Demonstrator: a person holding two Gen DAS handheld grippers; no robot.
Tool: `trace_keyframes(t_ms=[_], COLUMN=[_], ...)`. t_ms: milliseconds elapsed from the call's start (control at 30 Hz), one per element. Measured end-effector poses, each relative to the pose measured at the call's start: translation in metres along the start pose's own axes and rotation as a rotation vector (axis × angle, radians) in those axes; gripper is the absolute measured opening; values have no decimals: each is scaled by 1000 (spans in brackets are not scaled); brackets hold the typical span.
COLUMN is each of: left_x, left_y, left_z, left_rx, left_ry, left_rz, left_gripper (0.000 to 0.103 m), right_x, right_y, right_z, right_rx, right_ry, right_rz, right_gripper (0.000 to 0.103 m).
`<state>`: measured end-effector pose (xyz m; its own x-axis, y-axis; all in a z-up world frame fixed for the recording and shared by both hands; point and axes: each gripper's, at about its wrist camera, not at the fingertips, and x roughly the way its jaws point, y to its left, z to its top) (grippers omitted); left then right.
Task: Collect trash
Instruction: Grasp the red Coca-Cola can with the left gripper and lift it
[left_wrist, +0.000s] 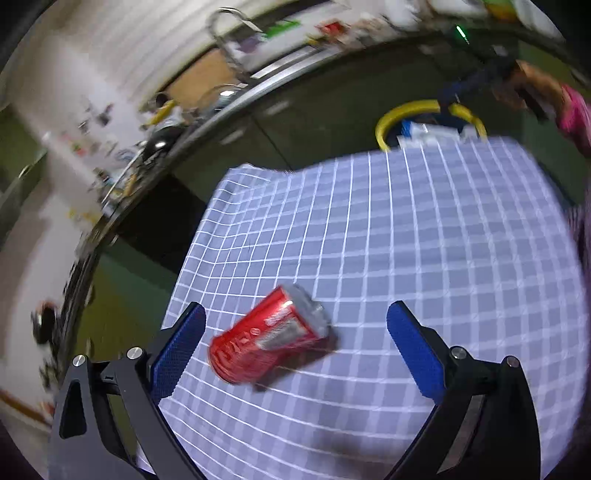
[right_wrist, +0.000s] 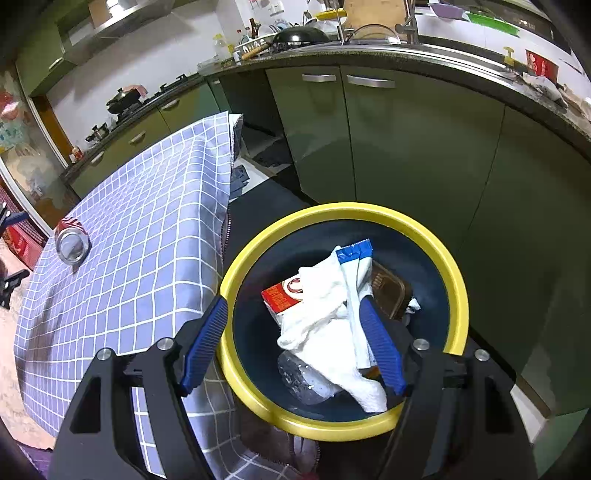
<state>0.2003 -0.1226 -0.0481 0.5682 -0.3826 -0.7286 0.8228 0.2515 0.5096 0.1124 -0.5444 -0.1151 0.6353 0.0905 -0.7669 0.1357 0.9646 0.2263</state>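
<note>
A red can (left_wrist: 271, 338) is seen lying between the spread, empty jaws of the left gripper (left_wrist: 295, 325). The right gripper (right_wrist: 295, 317) is held released above the yellow-rimmed bin (right_wrist: 448, 258).

Red soda can (left_wrist: 271, 334) on its side on the checked cloth; paper-filled yellow-rimmed bin (right_wrist: 424, 236) beside the table.

Green cabinet doors (right_wrist: 388, 147) run under a dark countertop (right_wrist: 369, 55), steel sink (right_wrist: 436, 46) up top, a black wok (right_wrist: 301, 36) beside it. White wall (right_wrist: 166, 40) behind; the checked tablecloth (right_wrist: 129, 236) drapes the table.
</note>
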Motion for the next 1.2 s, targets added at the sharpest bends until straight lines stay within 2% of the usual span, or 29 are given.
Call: trace_keyframes(t_ms=[133, 333, 633, 833, 900, 1000, 1200], left_x=[23, 51, 89, 112, 118, 126, 140], left_y=[10, 21, 31, 36, 35, 35, 46], left_z=[-6, -14, -24, -23, -23, -21, -17], left_rx=[154, 272, 349, 382, 400, 385, 192], left_ry=[52, 103, 176, 239, 250, 268, 404], left_rz=[-61, -119, -183, -242, -258, -285, -408], left_gripper=[96, 86, 81, 72, 72, 69, 49], right_x=[1, 2, 11, 20, 23, 28, 33], right_y=[-2, -5, -1, 1, 1, 0, 2], right_z=[8, 18, 25, 29, 29, 29, 28], right_rx=[4, 5, -1, -1, 3, 7, 11], right_ry=[7, 30, 68, 89, 97, 110, 121], right_rz=[-20, -43, -44, -36, -31, -31, -10], right_gripper=[70, 71, 71, 71, 71, 72, 72])
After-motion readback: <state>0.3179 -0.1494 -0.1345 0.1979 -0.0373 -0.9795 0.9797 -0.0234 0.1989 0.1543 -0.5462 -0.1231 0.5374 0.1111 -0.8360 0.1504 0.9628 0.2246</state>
